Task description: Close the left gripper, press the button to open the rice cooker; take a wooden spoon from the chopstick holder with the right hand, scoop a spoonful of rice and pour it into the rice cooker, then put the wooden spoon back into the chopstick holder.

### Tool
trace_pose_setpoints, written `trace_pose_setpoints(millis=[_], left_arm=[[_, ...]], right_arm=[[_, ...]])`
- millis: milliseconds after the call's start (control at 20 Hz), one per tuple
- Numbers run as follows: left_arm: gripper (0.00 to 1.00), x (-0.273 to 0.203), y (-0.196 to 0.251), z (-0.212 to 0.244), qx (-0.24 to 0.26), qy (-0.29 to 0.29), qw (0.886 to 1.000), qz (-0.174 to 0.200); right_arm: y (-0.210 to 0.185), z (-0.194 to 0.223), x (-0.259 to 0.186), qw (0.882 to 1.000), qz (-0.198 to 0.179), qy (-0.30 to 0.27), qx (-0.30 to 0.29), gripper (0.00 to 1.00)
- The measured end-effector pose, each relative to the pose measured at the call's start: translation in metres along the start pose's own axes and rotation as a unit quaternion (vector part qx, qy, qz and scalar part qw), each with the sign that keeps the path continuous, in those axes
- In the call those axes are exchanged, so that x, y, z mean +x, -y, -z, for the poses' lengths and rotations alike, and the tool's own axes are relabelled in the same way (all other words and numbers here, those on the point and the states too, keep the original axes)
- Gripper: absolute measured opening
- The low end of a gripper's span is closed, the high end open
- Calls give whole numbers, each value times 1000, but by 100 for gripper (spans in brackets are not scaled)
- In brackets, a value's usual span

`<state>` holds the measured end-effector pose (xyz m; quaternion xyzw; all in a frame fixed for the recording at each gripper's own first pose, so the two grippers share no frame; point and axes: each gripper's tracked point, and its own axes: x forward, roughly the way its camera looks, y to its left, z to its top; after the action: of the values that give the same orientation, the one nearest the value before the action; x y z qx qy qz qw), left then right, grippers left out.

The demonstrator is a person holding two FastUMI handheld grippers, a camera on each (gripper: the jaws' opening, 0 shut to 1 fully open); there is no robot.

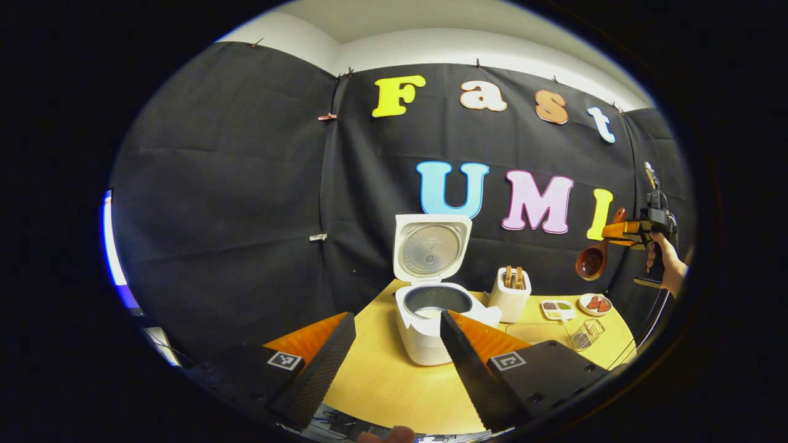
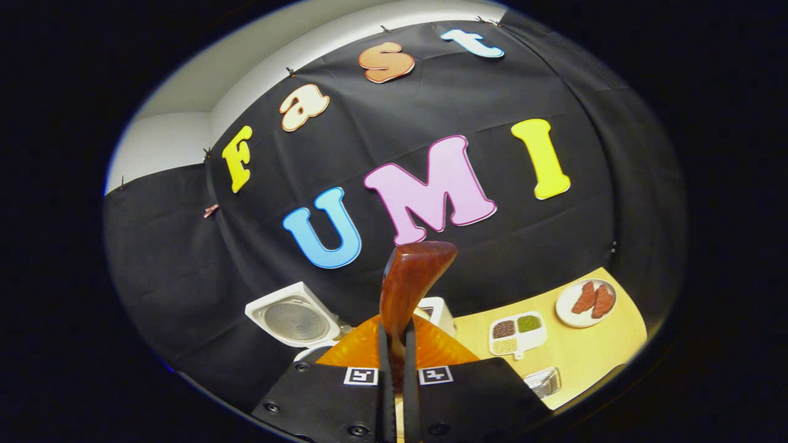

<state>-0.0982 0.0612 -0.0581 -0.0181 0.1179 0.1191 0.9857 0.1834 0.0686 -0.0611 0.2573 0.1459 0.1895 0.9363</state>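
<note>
The cooker (image 1: 431, 307) stands on the table (image 1: 381, 381) with its lid (image 1: 431, 246) raised upright; the holder (image 1: 510, 294) is just beside it. The left gripper (image 1: 394, 363) hangs before the cooker, jaws apart and empty. The right gripper (image 2: 394, 363) has its jaws clamped on the spoon (image 2: 409, 286), held high above the table, its bowl seemingly empty.

chopstick holder (image 2: 438, 311) mostly behind wooden spoon (image 2: 409, 283)

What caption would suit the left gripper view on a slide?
Open left gripper faces the open rice cooker while the right gripper holds a wooden spoon aloft.
</note>
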Motion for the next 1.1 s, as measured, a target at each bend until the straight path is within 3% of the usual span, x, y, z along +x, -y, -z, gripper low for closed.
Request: trace_pose_setpoints(millis=[300,600,850,1100], left_arm=[[95,4,36,-10,18,2,1000,14],[95,4,63,-15,27,-5,999,22],[95,-1,81,-15,35,-19,999,24],[95,-6,86,-13,43,-34,998,11]], right_arm=[[81,12,-23,998,47,-8,-33,9],[143,35,-16,995,90,-13,-28,9],[194,84,-14,991,132,-35,-3,10],[226,126,-13,987,147,-58,15,9]])
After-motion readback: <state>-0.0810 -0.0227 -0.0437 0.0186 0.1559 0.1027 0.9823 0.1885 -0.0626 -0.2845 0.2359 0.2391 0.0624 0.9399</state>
